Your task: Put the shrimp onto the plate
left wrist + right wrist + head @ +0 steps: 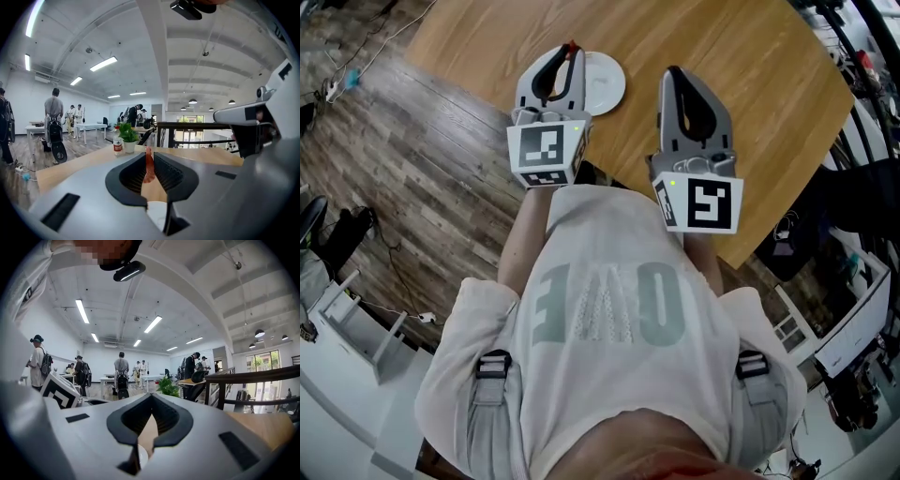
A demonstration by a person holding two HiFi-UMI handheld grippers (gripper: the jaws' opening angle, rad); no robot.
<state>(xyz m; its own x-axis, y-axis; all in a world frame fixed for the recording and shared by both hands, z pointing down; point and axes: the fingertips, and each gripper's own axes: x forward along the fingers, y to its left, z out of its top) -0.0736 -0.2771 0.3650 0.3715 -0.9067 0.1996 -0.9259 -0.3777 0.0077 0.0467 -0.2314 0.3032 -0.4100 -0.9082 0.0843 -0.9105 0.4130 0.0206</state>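
shrimp (149, 166) pinched upright in left tongs (149, 154); right tongs (151, 397) closed, empty.

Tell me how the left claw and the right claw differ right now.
The left claw is shut on the red shrimp, while the right claw is shut on nothing. The left claw hangs over the white plate, while the right claw is over the bare wooden table, beside the plate. Both are grey, point away from the person and carry a marker cube.
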